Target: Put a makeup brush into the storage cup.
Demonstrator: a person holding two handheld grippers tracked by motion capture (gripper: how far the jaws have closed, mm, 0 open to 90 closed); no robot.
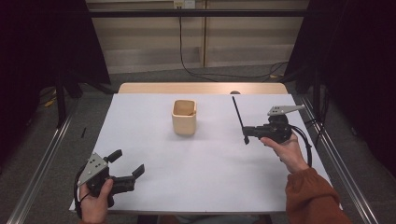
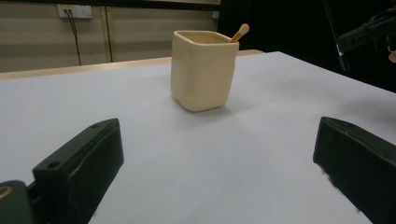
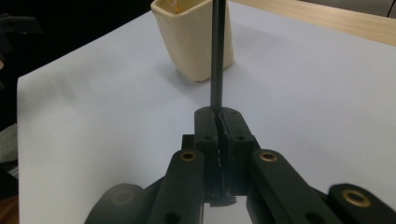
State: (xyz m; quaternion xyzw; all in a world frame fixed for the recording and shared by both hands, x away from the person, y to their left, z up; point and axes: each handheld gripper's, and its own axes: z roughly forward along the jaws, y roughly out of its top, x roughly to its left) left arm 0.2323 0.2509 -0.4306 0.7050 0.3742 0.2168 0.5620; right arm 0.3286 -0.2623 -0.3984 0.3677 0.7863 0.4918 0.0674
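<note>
Right gripper (image 1: 246, 133): jaws pinched on a thin black stick (image 1: 238, 114), held above the table's right side.
Stick: rises from the jaws, tilted toward the table's far edge.
Left gripper (image 1: 127, 163): jaws spread wide, holding nothing, near the front left corner.
Cup (image 1: 184, 117): cream, square, mid-table, a wooden stick (image 2: 240, 32) inside.
Table (image 1: 196, 177): white top.

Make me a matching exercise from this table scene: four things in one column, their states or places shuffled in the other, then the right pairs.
Things:
1. left gripper
2. right gripper
3. cream cup
4. black stick

States or places:
A. stands upright mid-table with a pale wooden stick inside
B. jaws apart, nothing between them
C. clamped between jaws
D. jaws shut

Pairs: 1-B, 2-D, 3-A, 4-C
</note>
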